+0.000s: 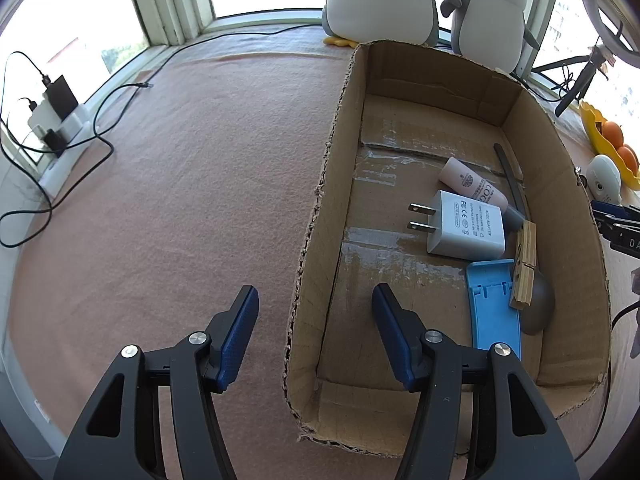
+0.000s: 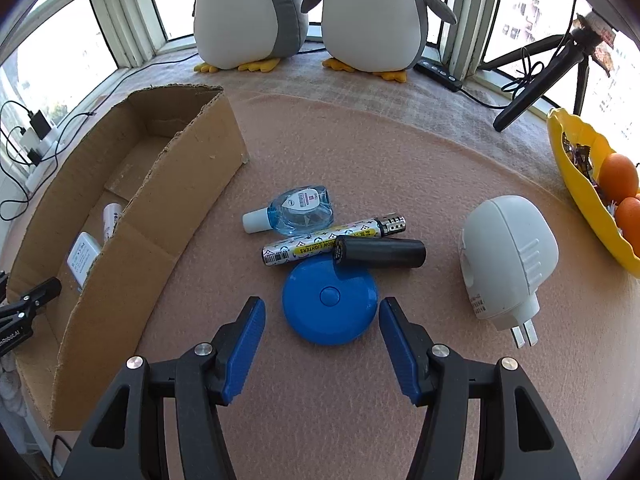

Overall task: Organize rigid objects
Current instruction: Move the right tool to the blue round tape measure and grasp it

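Straddling the near left wall of the cardboard box, my left claw stands spread and empty, one finger outside, one inside. Already in the box: a white USB adapter, a pink tube, a blue plastic piece and a wooden clothespin lying on what looks like a grey spoon, though that edge of the view is too warped to be sure.

My right claw is also spread and pinches nothing; its fingers flank the blue round disc on the pink worktop, apparently without touching it.

Risk: the black cylinder rests one end on the far rim of the disc. Lifting the disc would likely tip the cylinder and let it roll, and it may nudge the patterned lighter and the clear blue bottle just behind. The disc is low and smooth, so a shallow pinch may slip.

Further right, a white plug-in device stands clear of the approach, with a yellow fruit bowl at the edge. The box wall lies between the pile and the box floor, so the carry must clear it.
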`<state>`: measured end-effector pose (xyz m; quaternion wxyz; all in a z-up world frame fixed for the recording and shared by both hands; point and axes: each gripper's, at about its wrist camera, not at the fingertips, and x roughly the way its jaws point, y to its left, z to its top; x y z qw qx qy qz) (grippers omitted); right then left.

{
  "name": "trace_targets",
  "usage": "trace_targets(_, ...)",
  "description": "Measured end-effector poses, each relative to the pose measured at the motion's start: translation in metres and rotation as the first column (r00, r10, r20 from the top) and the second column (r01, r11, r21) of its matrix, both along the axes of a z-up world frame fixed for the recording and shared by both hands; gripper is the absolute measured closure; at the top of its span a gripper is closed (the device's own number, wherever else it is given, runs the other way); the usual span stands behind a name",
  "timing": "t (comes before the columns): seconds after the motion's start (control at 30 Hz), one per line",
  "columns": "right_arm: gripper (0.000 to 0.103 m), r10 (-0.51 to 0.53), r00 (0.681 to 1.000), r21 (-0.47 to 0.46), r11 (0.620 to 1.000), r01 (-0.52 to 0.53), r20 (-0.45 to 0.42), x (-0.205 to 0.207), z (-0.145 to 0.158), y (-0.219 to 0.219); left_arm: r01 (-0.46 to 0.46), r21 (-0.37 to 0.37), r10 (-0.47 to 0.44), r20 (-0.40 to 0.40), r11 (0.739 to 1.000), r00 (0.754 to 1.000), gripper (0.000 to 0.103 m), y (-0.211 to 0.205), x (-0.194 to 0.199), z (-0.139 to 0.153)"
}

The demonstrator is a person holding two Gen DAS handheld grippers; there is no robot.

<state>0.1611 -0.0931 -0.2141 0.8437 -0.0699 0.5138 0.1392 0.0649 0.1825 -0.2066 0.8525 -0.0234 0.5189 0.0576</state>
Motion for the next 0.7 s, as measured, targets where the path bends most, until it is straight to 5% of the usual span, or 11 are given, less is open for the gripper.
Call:
trace_targets(0.27,0.057,-0.005,1.0,-0.022,1.0,0.004,-0.023,0.006,-0.007,0.0,-0.001,0.0,0.001,0.0,1.0,1.0,0.044,0.0,0.0,0.0)
trace_targets(0.7,0.057,-0.002,0.999,0.0,1.0,0.002,-0.042,-0.007,-0.006,-0.007,0.0,0.0,0.0,0.0,1.0,1.0,0.044,0.0,0.0,0.0)
